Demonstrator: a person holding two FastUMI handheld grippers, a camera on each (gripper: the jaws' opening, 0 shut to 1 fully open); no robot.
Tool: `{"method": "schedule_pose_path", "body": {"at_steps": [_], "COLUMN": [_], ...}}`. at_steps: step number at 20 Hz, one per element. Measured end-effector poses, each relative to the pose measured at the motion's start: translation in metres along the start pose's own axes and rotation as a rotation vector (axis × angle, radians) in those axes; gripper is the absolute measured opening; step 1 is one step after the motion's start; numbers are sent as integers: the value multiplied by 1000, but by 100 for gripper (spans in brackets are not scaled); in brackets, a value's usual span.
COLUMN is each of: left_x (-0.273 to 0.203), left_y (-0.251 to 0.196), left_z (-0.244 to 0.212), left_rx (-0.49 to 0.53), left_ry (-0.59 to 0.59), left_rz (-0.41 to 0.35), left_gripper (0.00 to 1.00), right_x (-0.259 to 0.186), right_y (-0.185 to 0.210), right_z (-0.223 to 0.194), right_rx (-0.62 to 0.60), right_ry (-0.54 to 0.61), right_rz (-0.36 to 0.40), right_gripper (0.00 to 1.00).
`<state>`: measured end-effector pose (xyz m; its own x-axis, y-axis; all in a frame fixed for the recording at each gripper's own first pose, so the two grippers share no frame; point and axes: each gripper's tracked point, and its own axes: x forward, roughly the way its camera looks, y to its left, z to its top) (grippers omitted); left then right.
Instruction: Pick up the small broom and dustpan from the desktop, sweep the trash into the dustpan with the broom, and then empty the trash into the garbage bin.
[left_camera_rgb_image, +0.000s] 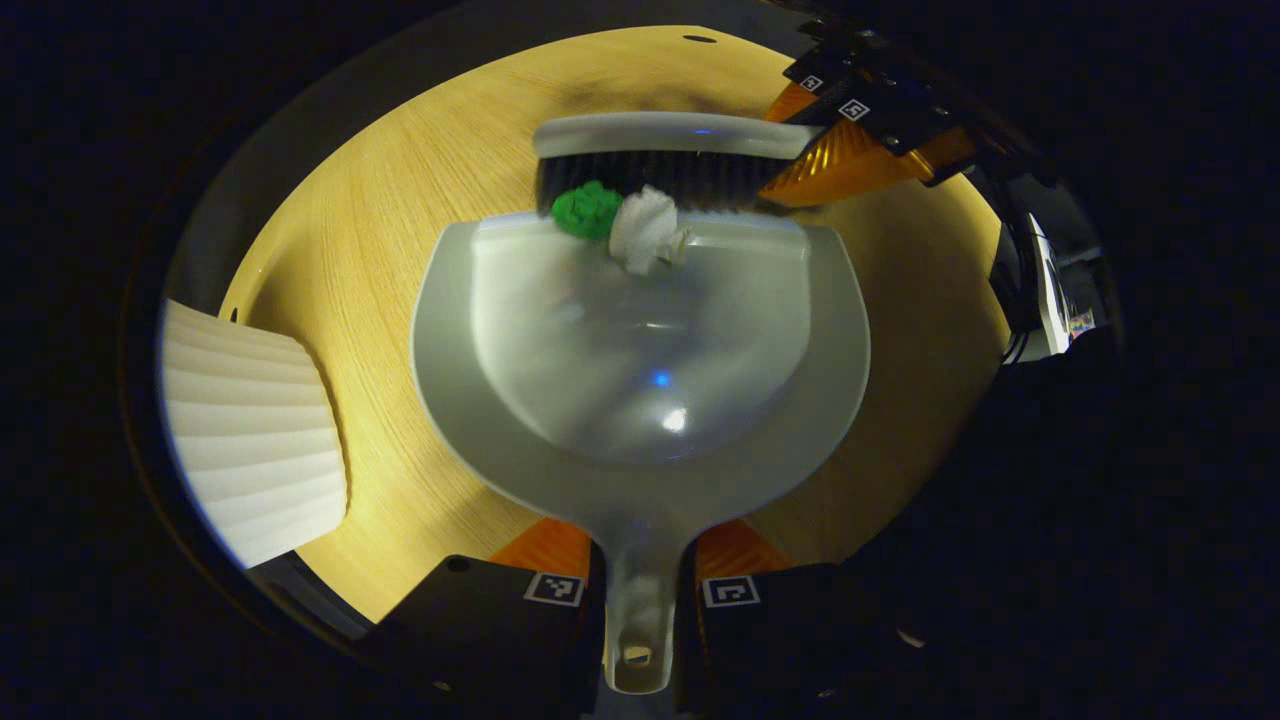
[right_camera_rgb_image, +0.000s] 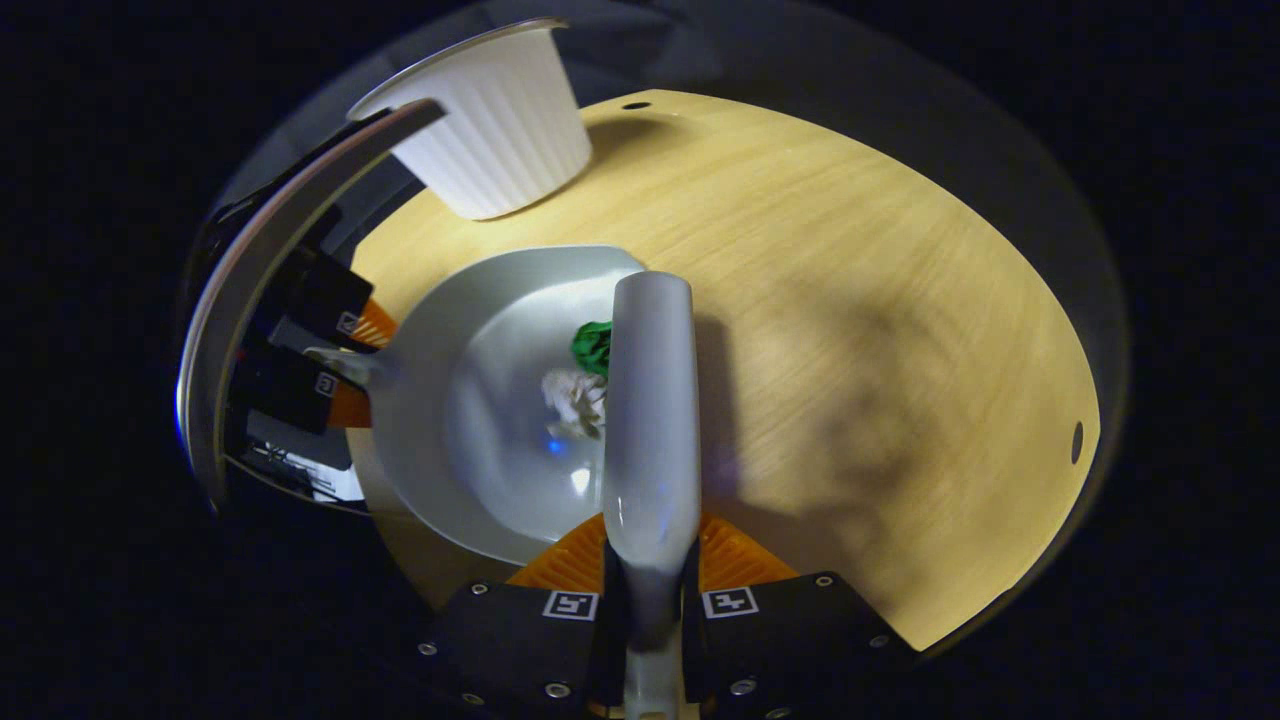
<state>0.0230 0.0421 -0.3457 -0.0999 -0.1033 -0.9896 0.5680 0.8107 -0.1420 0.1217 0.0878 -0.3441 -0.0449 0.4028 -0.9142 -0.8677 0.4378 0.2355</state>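
Both tongs are gripping: left tongs (left_camera_rgb_image: 640, 580) clamping the dustpan (left_camera_rgb_image: 640, 400) handle, right tongs (right_camera_rgb_image: 650, 590) clamping the broom (right_camera_rgb_image: 652, 400), bristles touching green wad (left_camera_rgb_image: 587, 210) and white wad (left_camera_rgb_image: 645, 230).

The counter (right_camera_rgb_image: 850, 300) looked like pale wood with fine, matt grain. The dustpan (left_camera_rgb_image: 640, 400) was smooth, glossy grey plastic that caught light spots in its bowl. The broom (left_camera_rgb_image: 670, 135) had a smooth plastic back and dark, stiff-looking bristles. The garbage bin (left_camera_rgb_image: 250, 430) was white, ribbed and matt. The white scrap (left_camera_rgb_image: 645, 230) looked like crumpled paper; the green scrap (left_camera_rgb_image: 587, 210) looked rough and crinkled.
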Motion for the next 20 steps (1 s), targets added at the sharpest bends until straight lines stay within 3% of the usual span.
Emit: {"method": "schedule_pose_path", "body": {"at_steps": [3, 8, 11, 15, 20], "left_x": [4, 10, 11, 12, 13], "left_y": [-6, -28, -37, -50, -46], "left_z": [-1, -1, -4, -8, 17], "left_rx": [-47, -222, -330, -540, -710], "left_ry": [-21, -37, -31, 25, -7], "left_rz": [5, 21, 26, 14, 13], "left_gripper": [29, 28, 29, 29, 29], "right_x": [-1, -19, -26, -8, 3], "right_y": [-3, -59, -72, -54, -35], "right_z": [2, -26, -41, -68, -76], "right_rx": [15, 256, 387, 616, 746], "right_ry": [2, 1, 8, 41, 26], "right_rz": [-6, -152, -214, -261, -343], "right_gripper": [23, 23, 23, 23, 23]}}
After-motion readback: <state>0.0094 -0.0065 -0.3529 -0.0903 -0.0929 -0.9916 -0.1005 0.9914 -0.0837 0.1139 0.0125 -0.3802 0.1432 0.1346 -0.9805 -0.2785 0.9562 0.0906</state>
